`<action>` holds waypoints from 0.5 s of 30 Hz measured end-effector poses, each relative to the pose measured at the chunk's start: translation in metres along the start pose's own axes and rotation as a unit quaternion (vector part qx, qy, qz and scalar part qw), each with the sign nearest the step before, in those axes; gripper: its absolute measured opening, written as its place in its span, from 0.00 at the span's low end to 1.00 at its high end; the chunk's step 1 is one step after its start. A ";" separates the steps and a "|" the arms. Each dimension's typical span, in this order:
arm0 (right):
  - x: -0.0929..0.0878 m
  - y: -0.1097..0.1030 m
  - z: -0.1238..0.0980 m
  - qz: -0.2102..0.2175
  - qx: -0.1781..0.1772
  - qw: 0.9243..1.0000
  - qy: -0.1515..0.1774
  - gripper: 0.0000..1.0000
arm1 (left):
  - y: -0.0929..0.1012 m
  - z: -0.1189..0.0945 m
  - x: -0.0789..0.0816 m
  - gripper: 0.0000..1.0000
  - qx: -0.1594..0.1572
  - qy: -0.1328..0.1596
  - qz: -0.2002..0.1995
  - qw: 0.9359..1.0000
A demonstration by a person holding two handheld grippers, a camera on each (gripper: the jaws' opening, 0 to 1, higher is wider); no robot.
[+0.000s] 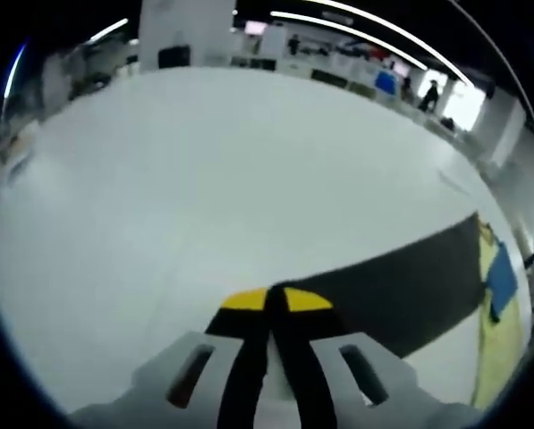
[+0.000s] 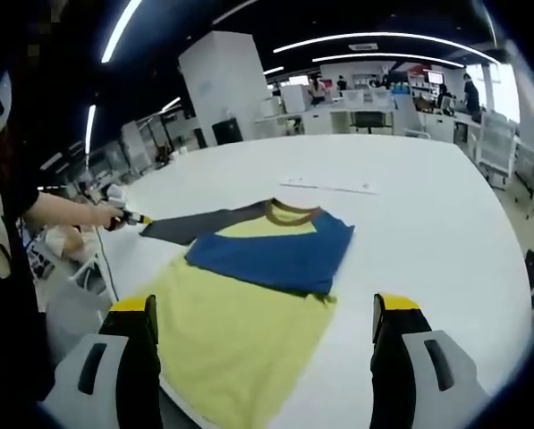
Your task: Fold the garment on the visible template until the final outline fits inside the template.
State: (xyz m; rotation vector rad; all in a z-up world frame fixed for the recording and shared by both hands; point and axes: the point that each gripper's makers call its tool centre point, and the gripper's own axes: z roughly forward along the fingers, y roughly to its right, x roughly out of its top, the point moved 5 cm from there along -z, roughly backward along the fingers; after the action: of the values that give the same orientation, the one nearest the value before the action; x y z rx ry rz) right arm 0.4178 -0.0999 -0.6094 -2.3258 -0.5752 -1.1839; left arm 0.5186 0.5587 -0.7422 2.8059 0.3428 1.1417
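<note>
Across an open office, white table (image 2: 428,206) holds the garment (image 2: 249,304) (partly folded).

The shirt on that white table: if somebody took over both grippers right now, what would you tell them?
Left gripper: shut on the tip of the dark sleeve, stretched out over the table.
Right gripper: open, empty, hovering above the shirt.
Shirt: lies flat, yellow body nearest, blue part folded across the chest, collar at the far end.
Done: one blue fold over the chest, it seems.
Left: fold in the dark sleeve, then the yellow body. I cannot make out a template.
</note>
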 end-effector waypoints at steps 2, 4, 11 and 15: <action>0.000 0.000 -0.001 0.001 -0.001 1.000 0.002 1.00 | 0.001 -0.001 0.000 0.00 0.001 0.003 -0.001 1.000; 0.000 0.000 -0.002 0.002 -0.001 1.000 0.003 0.99 | 0.002 -0.002 0.000 0.00 0.001 0.007 0.003 1.000; 0.001 -0.002 -0.004 0.002 -0.002 1.000 0.005 0.99 | 0.004 -0.010 0.005 0.00 0.003 0.028 -0.031 0.999; 0.002 -0.002 -0.006 0.001 -0.002 1.000 0.009 1.00 | 0.008 -0.018 0.009 0.00 -0.006 0.033 -0.057 0.998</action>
State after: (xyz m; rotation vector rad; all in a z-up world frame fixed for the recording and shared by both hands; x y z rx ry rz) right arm 0.4140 -0.1011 -0.6039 -2.3167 -0.5640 -1.2049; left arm 0.5135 0.5536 -0.7219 2.7036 0.4942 1.2092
